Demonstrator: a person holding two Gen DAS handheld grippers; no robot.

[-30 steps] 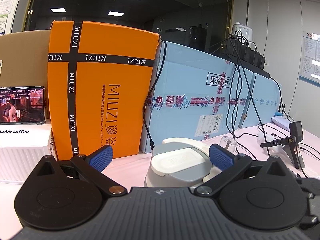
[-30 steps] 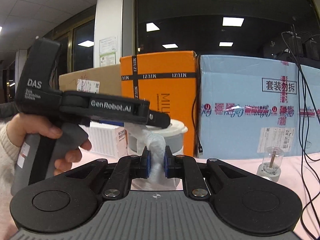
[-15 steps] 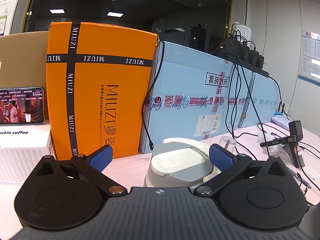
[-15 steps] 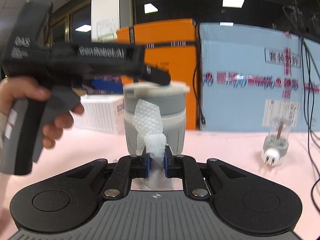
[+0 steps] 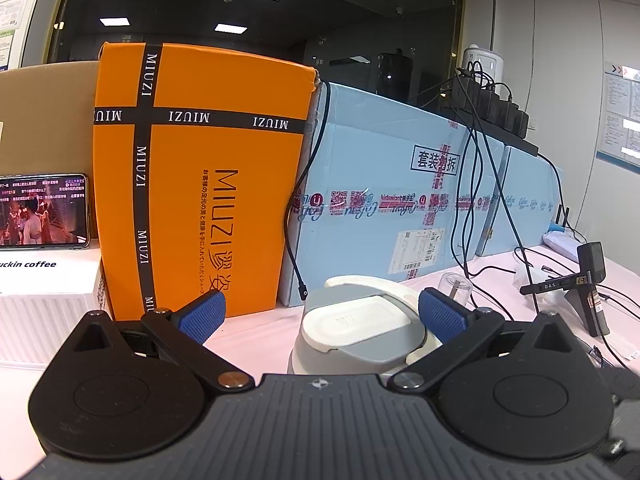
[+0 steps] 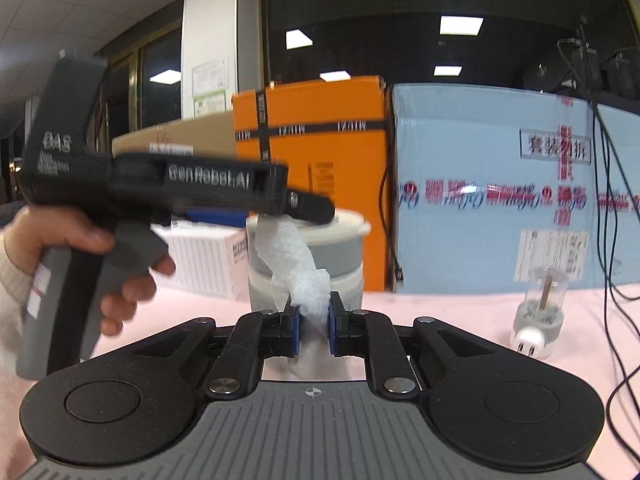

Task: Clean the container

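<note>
container (image 5: pixel 356 332) before boxes (image 5: pixel 200 184), plug (image 6: pixel 540 312) right

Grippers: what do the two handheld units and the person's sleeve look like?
Both are black plastic: ribbed grey-black deck, two round side discs, scissor links with silver pivot screws, blue textured finger pads. From the right wrist view, the left gripper has a pistol handle with a grey grip, white "DAS" and "GenRobot.AI" lettering and a label sticker. The hand shows a cream knit cuff.

Both wrist views share container (image 5: pixel 356 336)
</note>
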